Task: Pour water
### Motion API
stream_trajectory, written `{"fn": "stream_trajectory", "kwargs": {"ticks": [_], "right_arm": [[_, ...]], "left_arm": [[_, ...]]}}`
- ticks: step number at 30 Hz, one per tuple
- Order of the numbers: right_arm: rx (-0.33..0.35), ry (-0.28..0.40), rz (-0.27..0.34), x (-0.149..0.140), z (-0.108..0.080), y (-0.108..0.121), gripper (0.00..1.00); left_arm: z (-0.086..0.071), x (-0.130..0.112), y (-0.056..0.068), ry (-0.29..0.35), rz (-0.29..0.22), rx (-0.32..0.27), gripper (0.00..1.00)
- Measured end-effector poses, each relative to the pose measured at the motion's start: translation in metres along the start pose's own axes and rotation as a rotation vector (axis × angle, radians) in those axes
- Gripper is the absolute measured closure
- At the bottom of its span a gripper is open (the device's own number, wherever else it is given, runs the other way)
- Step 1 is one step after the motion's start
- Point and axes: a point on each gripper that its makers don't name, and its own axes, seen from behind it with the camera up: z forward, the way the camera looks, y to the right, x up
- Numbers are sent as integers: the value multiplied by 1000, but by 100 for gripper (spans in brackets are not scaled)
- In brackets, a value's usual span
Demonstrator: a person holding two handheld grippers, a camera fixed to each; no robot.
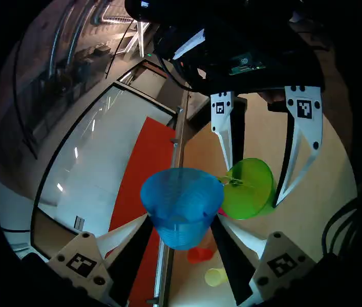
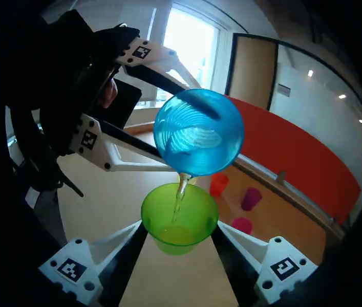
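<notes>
The left gripper [image 1: 183,220] has its jaws closed on the blue cup [image 1: 181,207], one finger pressed to each side of its wall, and the mouth points away ahead of them. The right gripper [image 2: 179,228] grips the green cup [image 2: 179,217] between its jaws in the same way, mouth up.

In the right gripper view, the blue cup hangs just above and slightly ahead of the right jaws. It is tipped far over, with its long axis close to level, its mouth turned toward the right gripper and its low lip over the green cup's far rim. A thin stream of water [image 2: 181,192] drops from that lip into the green cup, where a shallow pool lies at the bottom. More water shows inside the blue cup. The two cups are close but apart.

By the look of it the pour is partway through. The next move depends on holding the blue lip directly over the green mouth as the tilt grows.

Beyond the jaws, an orange cup [image 2: 218,184] and a magenta cup [image 2: 251,198] stand on the table [image 2: 181,281], well apart from the pour.
</notes>
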Motion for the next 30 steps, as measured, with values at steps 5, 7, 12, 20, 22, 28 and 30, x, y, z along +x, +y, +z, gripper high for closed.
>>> {"fn": "stream_trajectory", "kwargs": {"ticks": [5, 7, 12, 20, 22, 28, 30], "right_arm": [[2, -1, -1, 0, 1, -1, 12], [3, -1, -1, 0, 1, -1, 12], [5, -1, -3, 0, 1, -1, 12], [8, 0, -3, 0, 1, -2, 12], [8, 0, -4, 0, 1, -2, 12], [7, 1, -4, 0, 0, -1, 12], [6, 1, -4, 0, 0, -1, 12]], "left_arm": [[0, 0, -1, 1, 8, 5, 23], [-1, -1, -2, 0, 12, 7, 23], [-2, -1, -4, 0, 24, 11, 23], [-3, 0, -5, 2, 44, 14, 23], [-4, 0, -5, 1, 47, 15, 23], [-5, 0, -6, 1, 58, 18, 23], [-5, 0, -6, 1, 62, 19, 23]]}}
